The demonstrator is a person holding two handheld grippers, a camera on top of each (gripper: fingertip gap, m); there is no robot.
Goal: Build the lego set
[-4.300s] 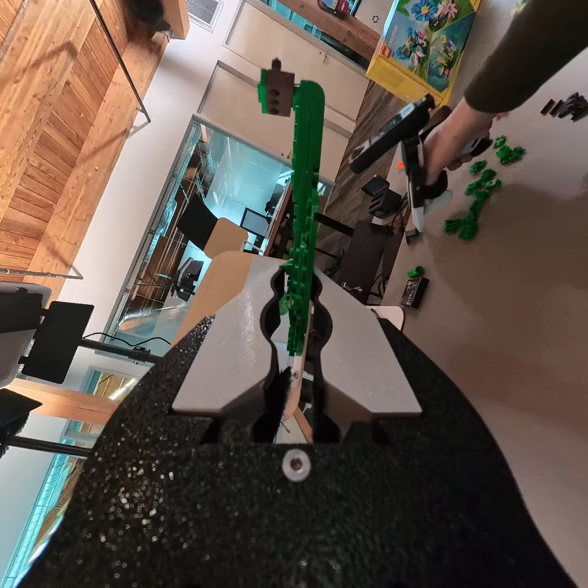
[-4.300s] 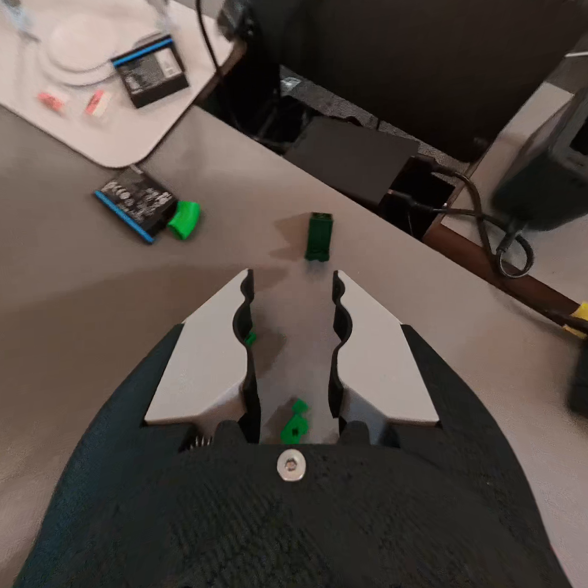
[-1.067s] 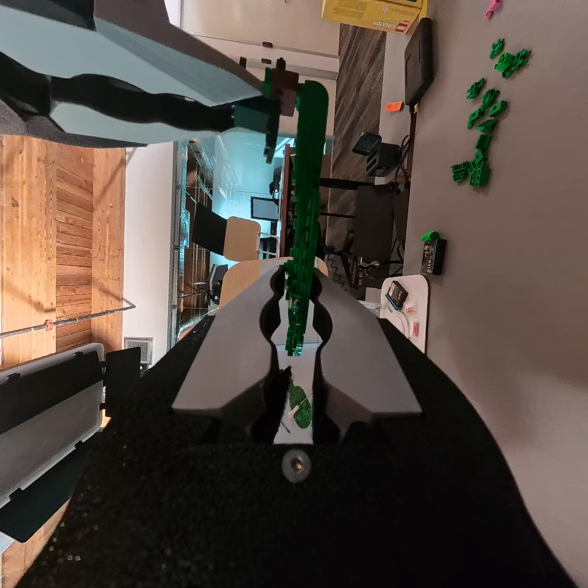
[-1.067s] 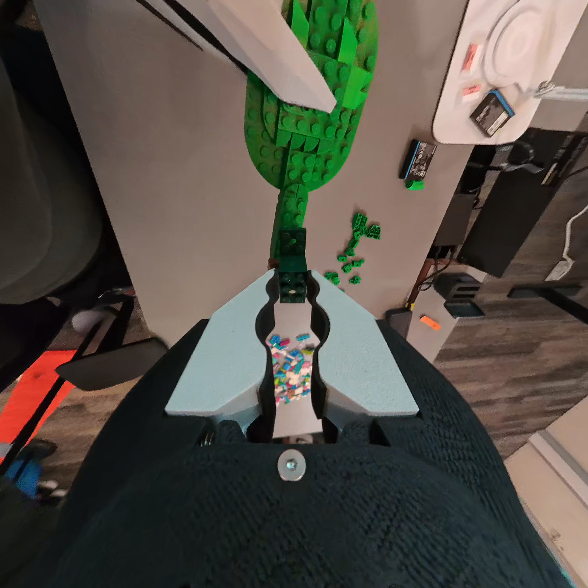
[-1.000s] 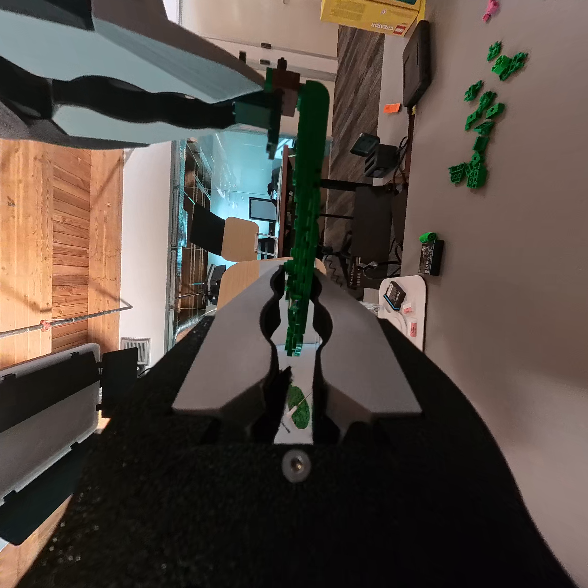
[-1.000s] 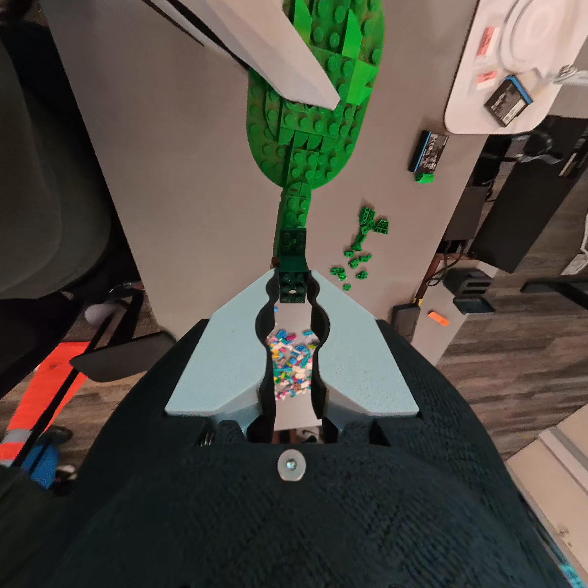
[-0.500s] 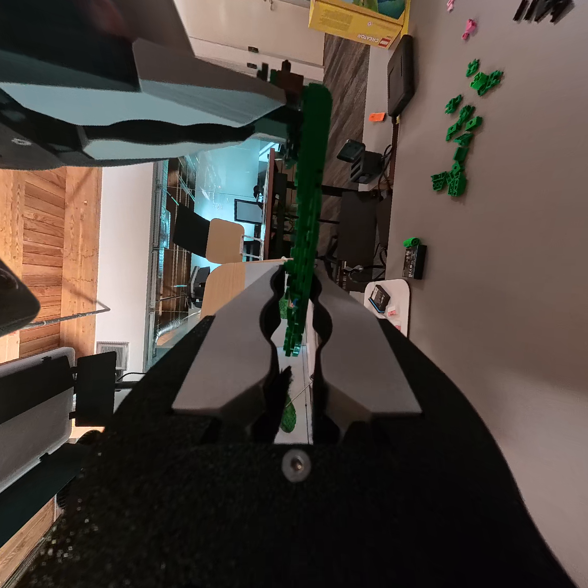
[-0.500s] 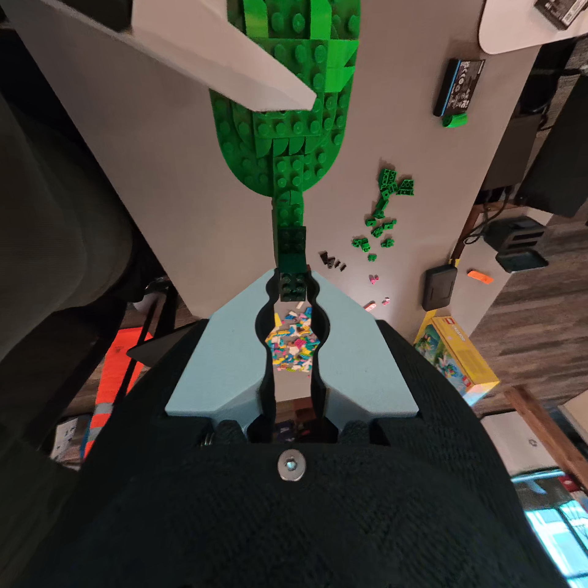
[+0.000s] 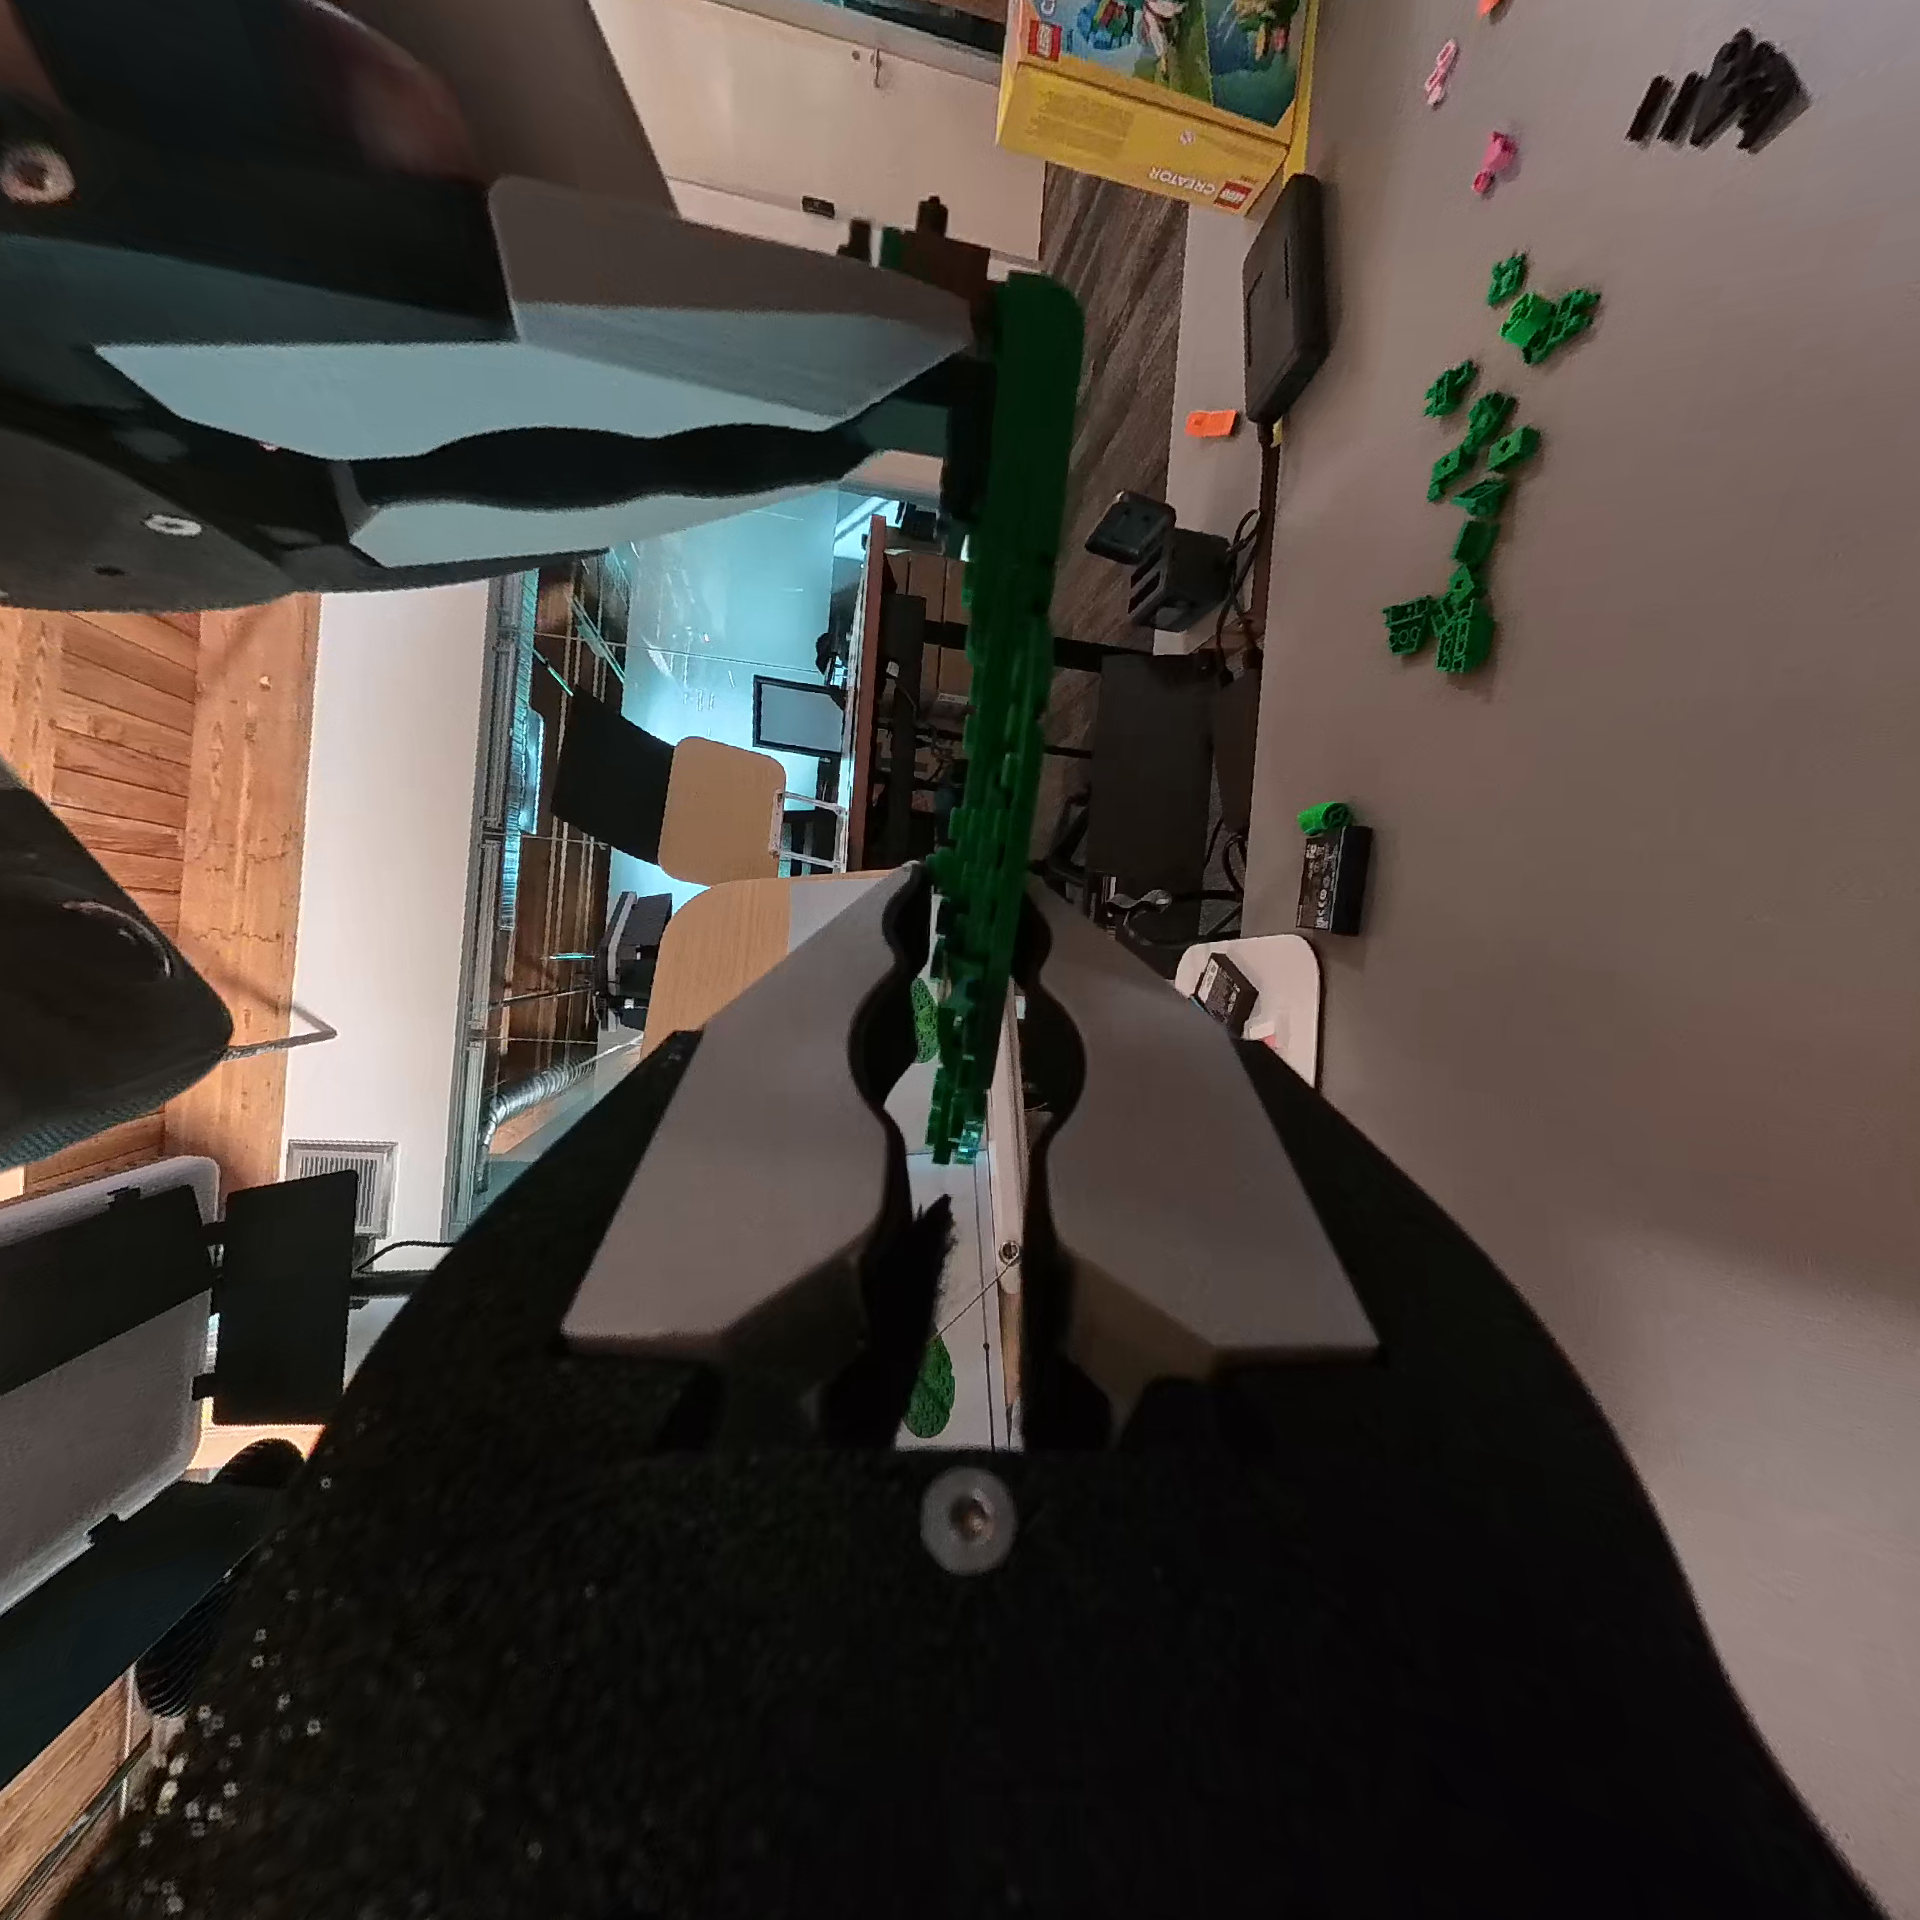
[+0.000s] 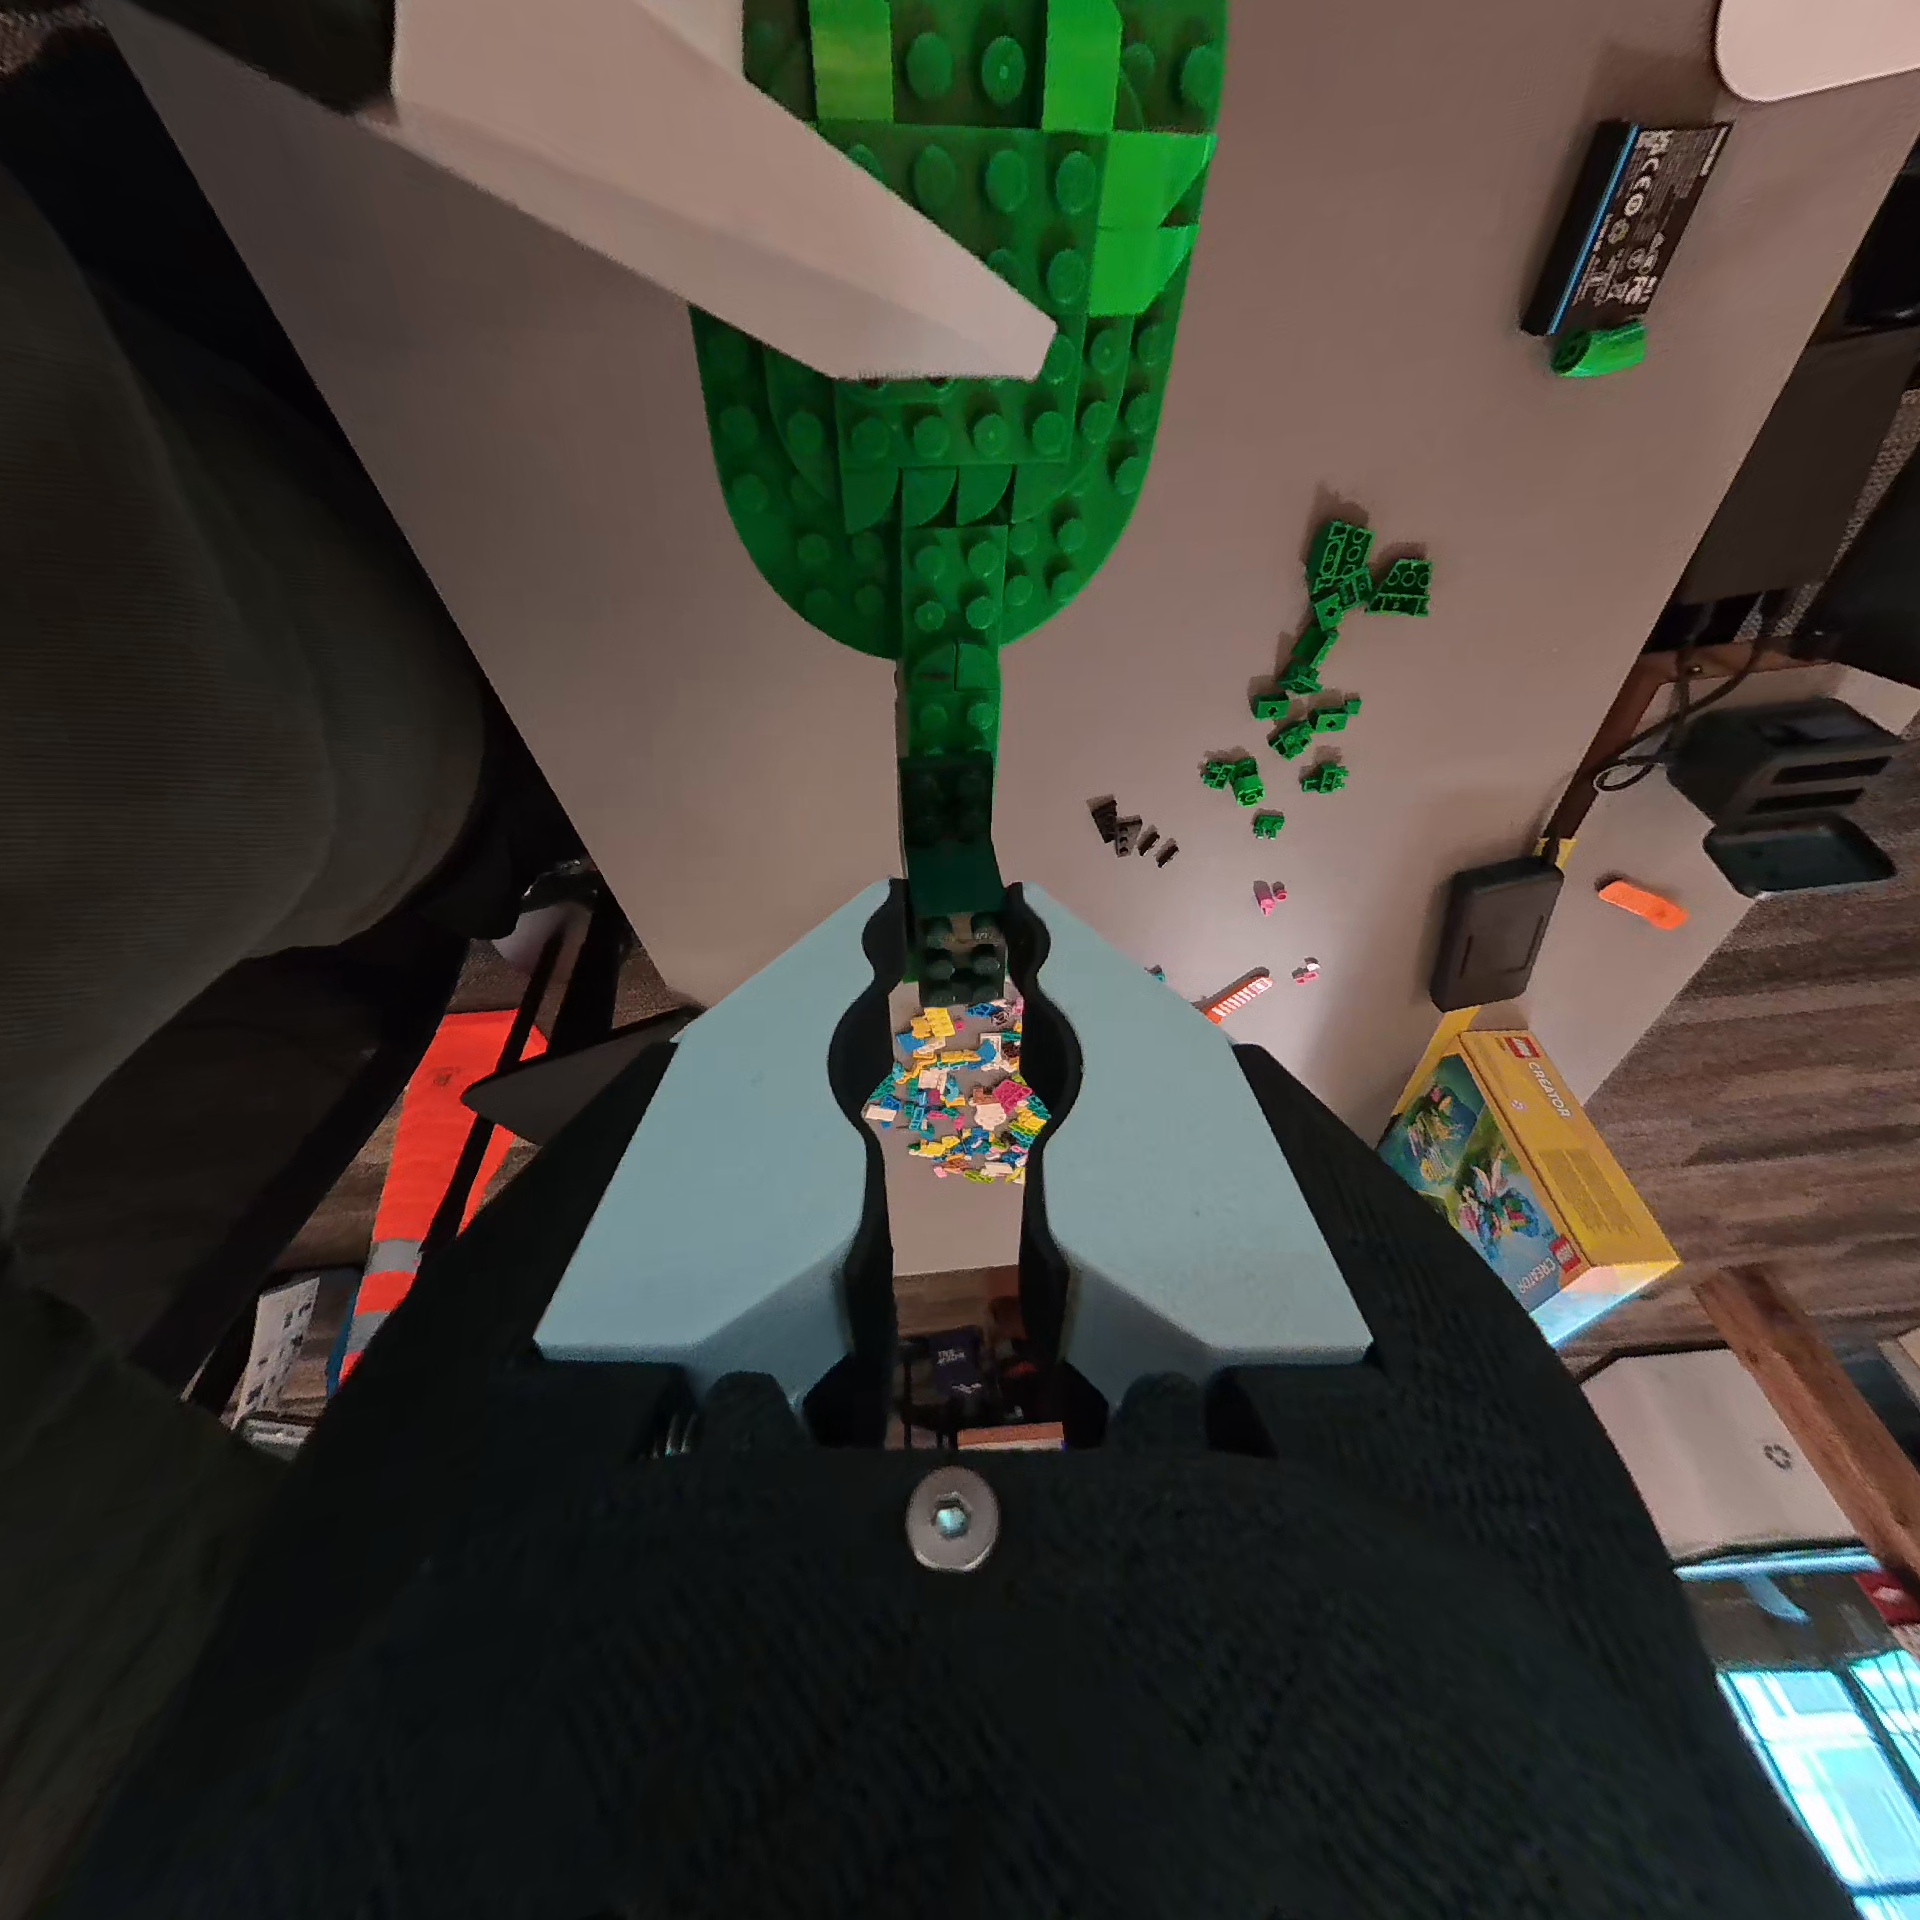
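A green leaf-shaped lego build (image 10: 935,499) with a dark green stem is held in the air between both grippers, above the grey table (image 10: 582,582). My right gripper (image 10: 956,930), with light-blue fingers, is shut on the stem's end. My left gripper (image 9: 966,920), with grey fingers, is shut on the leaf's wide end, which shows edge-on in the left wrist view (image 9: 1013,623). The right gripper's fingers (image 9: 675,343) show at the upper left of the left wrist view. One of the left gripper's fingers (image 10: 727,208) crosses the leaf at the top of the right wrist view.
Loose green pieces (image 10: 1314,665) (image 9: 1470,488), small black pieces (image 10: 1132,831) and pink bits (image 10: 1270,896) lie on the table. A pile of colourful pieces (image 10: 966,1101) lies below the right gripper. A yellow lego box (image 10: 1527,1164) stands at the table's end. A black device (image 10: 1621,239) lies nearby. The tips of one gripper are about 8 centimetres away from the tips of the other. The black device (image 10: 1621,239) is about 35 centimetres from both grippers' fingertips. It is also in sight in the left wrist view (image 9: 1322,878).
Both grippers keep their hold on the leaf build. The pair has swung together over the table, so the yellow box and the black and pink pieces have come into view.
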